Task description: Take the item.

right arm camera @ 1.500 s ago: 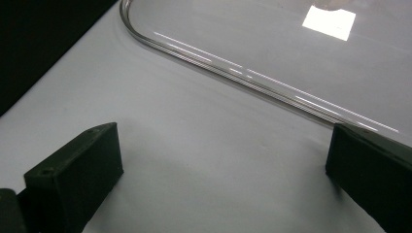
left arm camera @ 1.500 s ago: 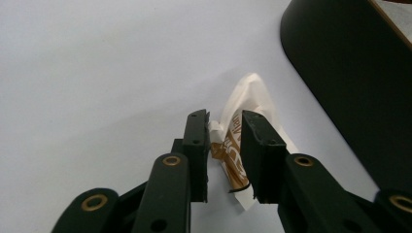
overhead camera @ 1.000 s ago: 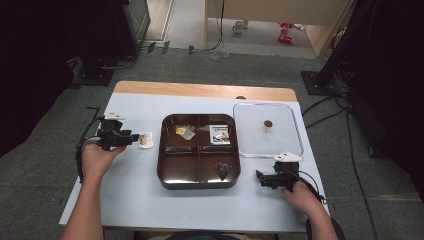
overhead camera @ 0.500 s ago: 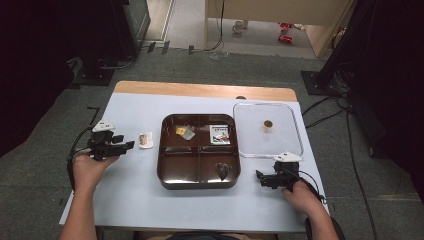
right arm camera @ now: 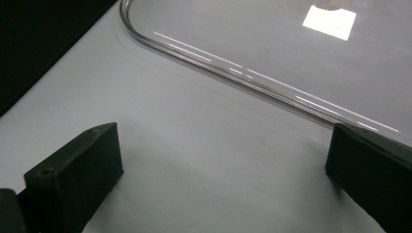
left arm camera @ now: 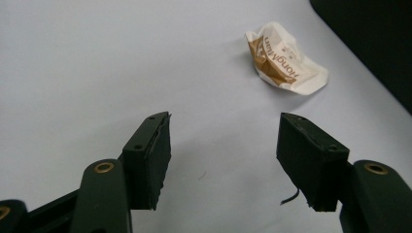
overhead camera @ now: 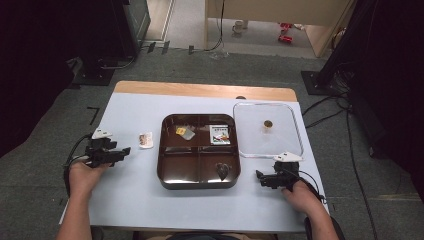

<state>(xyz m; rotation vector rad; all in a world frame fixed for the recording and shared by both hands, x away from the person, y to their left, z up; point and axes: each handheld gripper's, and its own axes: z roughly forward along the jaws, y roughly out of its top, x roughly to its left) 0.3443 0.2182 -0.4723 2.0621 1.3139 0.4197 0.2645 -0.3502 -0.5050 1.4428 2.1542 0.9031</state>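
Left claw agape and empty near wrapper, right claw spread wide beside clear lid, dark tray between, pale surface

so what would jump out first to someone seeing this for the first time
A dark four-compartment tray sits mid-table, with small packets in its two far sections and a dark piece in the near right one. Right of it lies a clear lid with a small brown knob. A crumpled white-and-brown wrapper lies ahead of the open left tongs.
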